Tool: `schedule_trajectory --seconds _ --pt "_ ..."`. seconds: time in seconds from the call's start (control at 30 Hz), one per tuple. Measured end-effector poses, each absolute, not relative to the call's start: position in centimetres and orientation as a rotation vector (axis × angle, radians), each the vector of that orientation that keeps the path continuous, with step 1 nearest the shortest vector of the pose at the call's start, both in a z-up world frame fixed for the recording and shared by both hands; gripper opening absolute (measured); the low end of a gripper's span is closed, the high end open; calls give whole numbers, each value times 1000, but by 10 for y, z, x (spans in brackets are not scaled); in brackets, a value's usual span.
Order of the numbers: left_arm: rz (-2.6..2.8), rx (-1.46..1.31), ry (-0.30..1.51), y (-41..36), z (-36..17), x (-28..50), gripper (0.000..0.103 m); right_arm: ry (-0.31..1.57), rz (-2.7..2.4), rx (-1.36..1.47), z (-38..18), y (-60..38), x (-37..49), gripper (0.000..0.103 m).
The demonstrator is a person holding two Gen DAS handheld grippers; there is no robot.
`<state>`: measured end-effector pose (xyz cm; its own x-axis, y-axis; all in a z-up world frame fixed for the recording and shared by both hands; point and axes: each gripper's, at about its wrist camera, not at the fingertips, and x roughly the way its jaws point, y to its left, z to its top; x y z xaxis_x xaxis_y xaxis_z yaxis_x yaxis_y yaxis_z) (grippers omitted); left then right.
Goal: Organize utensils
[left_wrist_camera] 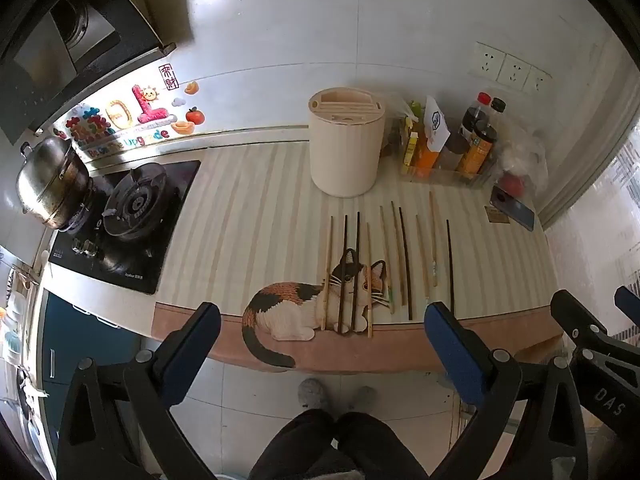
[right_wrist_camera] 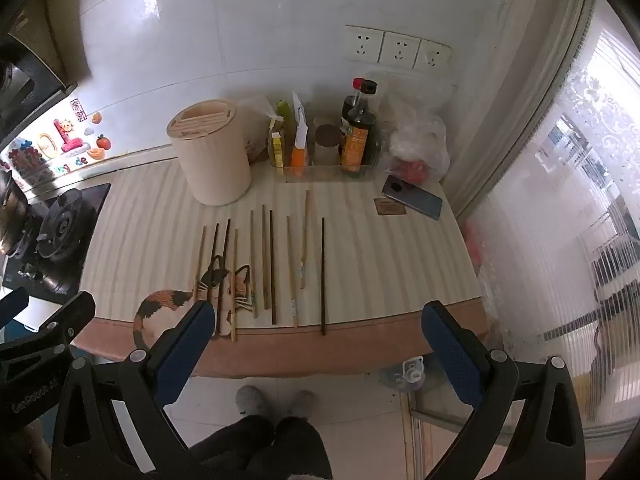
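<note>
Several chopsticks (left_wrist_camera: 384, 264), some dark and some light wood, lie side by side on the striped counter, in the right wrist view too (right_wrist_camera: 272, 264). A cream round utensil holder (left_wrist_camera: 346, 142) with a slotted lid stands behind them, also in the right wrist view (right_wrist_camera: 212, 152). My left gripper (left_wrist_camera: 320, 320) is open and empty, held off the counter's front edge. My right gripper (right_wrist_camera: 316, 320) is open and empty, also in front of the edge. The right gripper's body shows in the left wrist view at the right (left_wrist_camera: 592, 336).
A gas stove (left_wrist_camera: 128, 216) with a steel pot (left_wrist_camera: 52, 180) is at the left. A clear tray of sauce bottles (right_wrist_camera: 356, 136), a plastic bag (right_wrist_camera: 416, 148) and a phone (right_wrist_camera: 412, 202) sit at the back right. A cat picture (left_wrist_camera: 304, 308) marks the counter front. A window (right_wrist_camera: 580, 200) is at the right.
</note>
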<state>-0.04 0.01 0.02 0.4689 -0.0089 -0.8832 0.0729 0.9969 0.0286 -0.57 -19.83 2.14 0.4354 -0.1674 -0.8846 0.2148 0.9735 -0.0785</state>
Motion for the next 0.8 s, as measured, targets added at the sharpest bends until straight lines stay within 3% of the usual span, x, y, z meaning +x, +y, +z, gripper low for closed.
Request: schedule_trajectory --seconds 0.8 --pt "-57 58 1076 -2 8 4 103 1090 -257 59 30 -205 -13 103"
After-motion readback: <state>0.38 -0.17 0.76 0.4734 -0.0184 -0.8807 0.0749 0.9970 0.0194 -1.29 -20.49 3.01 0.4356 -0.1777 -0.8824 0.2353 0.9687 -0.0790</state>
